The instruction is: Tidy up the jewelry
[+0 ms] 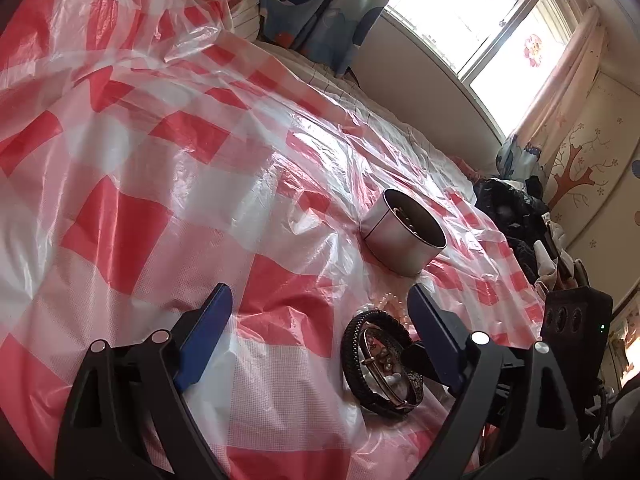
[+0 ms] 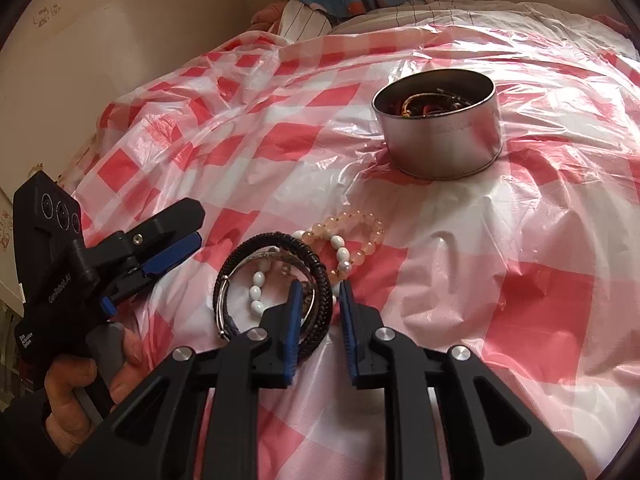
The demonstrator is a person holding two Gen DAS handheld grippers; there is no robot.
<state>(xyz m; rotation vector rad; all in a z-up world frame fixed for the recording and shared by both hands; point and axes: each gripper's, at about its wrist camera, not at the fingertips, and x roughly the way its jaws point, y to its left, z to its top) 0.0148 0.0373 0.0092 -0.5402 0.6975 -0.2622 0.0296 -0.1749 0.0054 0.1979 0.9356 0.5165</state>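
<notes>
- Straddling the near arc of the black braided bracelet (image 2: pixel 280 240), the right gripper (image 2: pixel 319 290) is holding its fingers a little apart, one tip inside the loop and one outside; nothing is clamped yet.
- Closing on the cord alone looks wise, since the thin metal bangle (image 2: pixel 224 292) and white bead bracelet (image 2: pixel 258 280) are lying tangled inside the same ring (they could lift with it).
- Resting off to the side, the left gripper (image 1: pixel 320 304) is standing wide apart and empty.
- Waiting beyond the pile, the round metal tin (image 2: pixel 440 136) is already holding cords and chains.
- Lying under everything, the red-and-white checked plastic sheet (image 2: pixel 500 280) is looking slick and crinkly, so pinching it by mistake seems likely; the peach bead bracelet (image 2: pixel 360 236) is glossy and round.
</notes>
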